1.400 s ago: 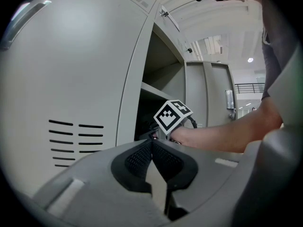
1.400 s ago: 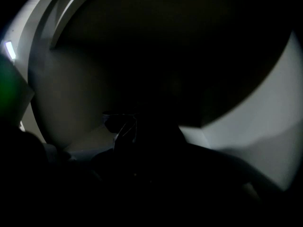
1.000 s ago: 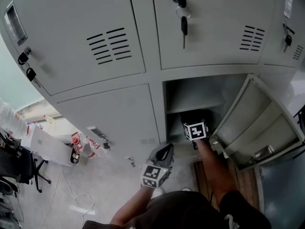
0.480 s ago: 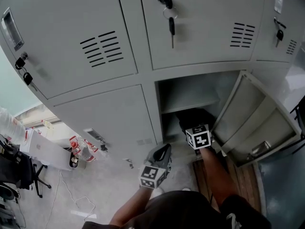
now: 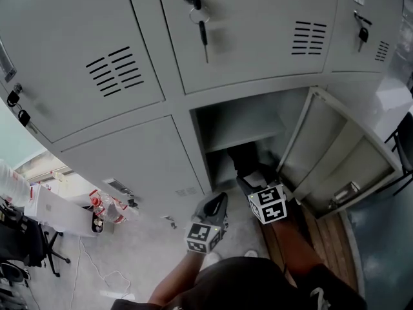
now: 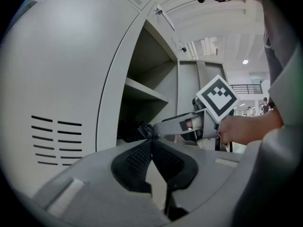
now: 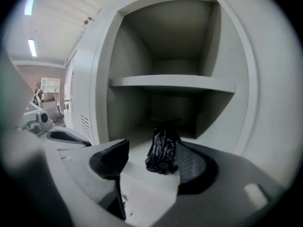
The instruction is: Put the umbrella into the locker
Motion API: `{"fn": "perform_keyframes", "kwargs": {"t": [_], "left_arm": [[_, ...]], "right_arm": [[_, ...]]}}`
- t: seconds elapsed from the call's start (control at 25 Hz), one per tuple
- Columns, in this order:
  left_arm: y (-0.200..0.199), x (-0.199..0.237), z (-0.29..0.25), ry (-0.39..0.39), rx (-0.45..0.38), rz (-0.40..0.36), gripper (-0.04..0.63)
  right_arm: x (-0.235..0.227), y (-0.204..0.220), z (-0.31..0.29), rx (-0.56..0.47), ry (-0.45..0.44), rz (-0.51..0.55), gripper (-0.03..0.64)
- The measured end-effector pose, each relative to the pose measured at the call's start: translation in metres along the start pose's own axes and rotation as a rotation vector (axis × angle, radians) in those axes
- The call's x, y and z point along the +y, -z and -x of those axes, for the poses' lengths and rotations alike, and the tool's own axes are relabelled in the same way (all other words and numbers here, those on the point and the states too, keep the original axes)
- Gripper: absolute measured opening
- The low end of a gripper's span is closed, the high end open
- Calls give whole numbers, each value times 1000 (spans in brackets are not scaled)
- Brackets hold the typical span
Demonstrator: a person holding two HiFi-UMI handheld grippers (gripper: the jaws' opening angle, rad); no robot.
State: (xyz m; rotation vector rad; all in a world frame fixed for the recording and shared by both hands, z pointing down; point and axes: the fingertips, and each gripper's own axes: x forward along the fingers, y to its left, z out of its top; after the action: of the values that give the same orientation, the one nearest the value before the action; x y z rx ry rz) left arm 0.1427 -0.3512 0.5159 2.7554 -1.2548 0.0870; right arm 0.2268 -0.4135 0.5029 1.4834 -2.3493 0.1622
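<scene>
A folded black umbrella [image 7: 162, 150] lies on the floor of the open lower locker [image 5: 258, 118], under its shelf [image 7: 173, 83]; it also shows as a dark bundle [image 5: 242, 160] in the head view. My right gripper [image 7: 152, 146] sits just outside the opening, jaws wide and closing slightly, pads not pressing on the umbrella ahead of them. Its marker cube [image 5: 268, 204] is below the opening. My left gripper [image 5: 218, 204] hangs shut and empty to the left, in front of the closed locker beside it. In the left gripper view its jaws [image 6: 151, 141] meet at the tip.
The locker door [image 5: 335, 154] swings open to the right. A key [image 5: 202, 31] hangs from the upper door. A white bin with bottles [image 5: 97, 215] and a chair [image 5: 19, 241] stand on the floor at left. Wooden flooring [image 5: 326, 237] lies at right.
My right gripper has pulled back out of the locker toward me, leaving the umbrella inside. The left gripper has stayed put. The head view has tilted downward.
</scene>
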Motion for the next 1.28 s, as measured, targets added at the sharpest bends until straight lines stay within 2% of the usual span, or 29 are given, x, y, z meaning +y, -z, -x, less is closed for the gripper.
{"fn": "perform_keyframes", "kwargs": {"t": [0.08, 0.24, 0.48, 0.64, 1.28], "left_arm": [[-1, -1, -1, 0, 7, 5, 5], [1, -1, 0, 0, 38, 8, 5], [-5, -2, -2, -3, 24, 7, 5], [-7, 0, -4, -17, -11, -9, 5], [-7, 0, -14, -30, -20, 3, 5]], "right_arm": [[1, -1, 10, -35, 18, 4, 289], [2, 1, 26, -98, 66, -8, 190], [-8, 4, 39, -123, 138, -33, 69], [-9, -2, 45, -154, 158, -6, 10], [-16, 7, 49, -159, 148, -32, 5]]}}
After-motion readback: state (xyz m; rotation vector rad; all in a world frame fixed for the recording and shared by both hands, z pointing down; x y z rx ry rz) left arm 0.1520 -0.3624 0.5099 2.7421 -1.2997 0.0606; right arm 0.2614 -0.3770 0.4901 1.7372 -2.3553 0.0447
